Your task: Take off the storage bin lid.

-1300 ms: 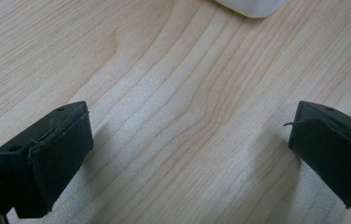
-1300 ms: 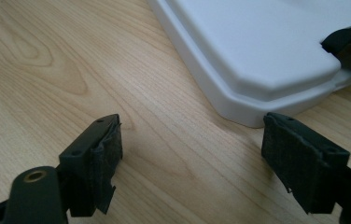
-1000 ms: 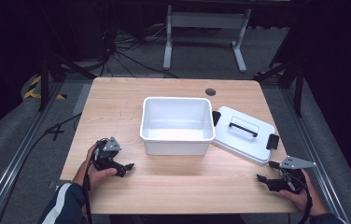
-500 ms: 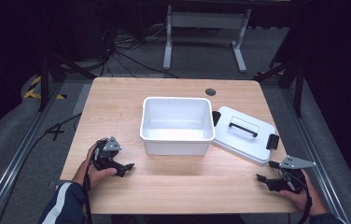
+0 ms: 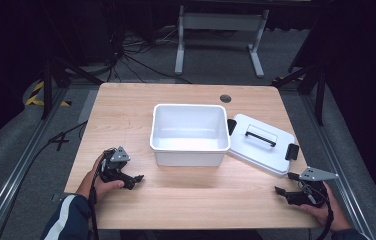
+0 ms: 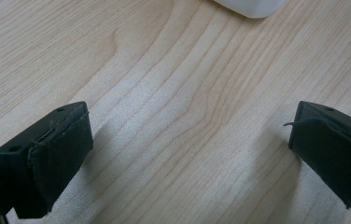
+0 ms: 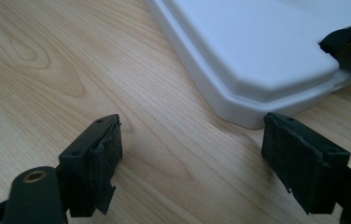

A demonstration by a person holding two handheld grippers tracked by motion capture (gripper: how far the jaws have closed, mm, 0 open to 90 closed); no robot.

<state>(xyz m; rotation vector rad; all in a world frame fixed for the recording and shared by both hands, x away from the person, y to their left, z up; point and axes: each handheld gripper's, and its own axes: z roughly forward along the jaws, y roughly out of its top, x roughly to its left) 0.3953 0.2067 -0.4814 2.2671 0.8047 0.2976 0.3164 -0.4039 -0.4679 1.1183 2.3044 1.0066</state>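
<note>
Currently the lid (image 5: 260, 143) lies flat on the table (image 5: 126, 115), top side up, just right of the white bin (image 5: 188, 134) and touching or nearly touching the bin's right wall. Its long axis runs diagonally, from the corner beside the bin toward the table's near right edge. A black handle (image 5: 260, 135) runs along the middle of the lid's top, and a black latch (image 5: 291, 151) sits at the right-hand end; a second dark latch shows at the end nearest the bin.

The bin stands upright at the table's centre, open at the top, and its interior appears empty.

The right gripper (image 5: 283, 192) is the nearer of the two: it rests low at the table's near right corner, and the lid lies just ahead of it. In the right gripper view the lid's rounded rim (image 7: 239, 100) lies just ahead of the spread jaws, toward the right one, which are wide apart and hold nothing. The likely next step is a short advance by this gripper to the lid.

The left gripper (image 5: 136, 181) rests on the near left of the table, well apart from the lid, with the bin between them. Its jaws are likewise spread wide over bare wood, with a corner of the bin (image 6: 253, 6) ahead.
</note>
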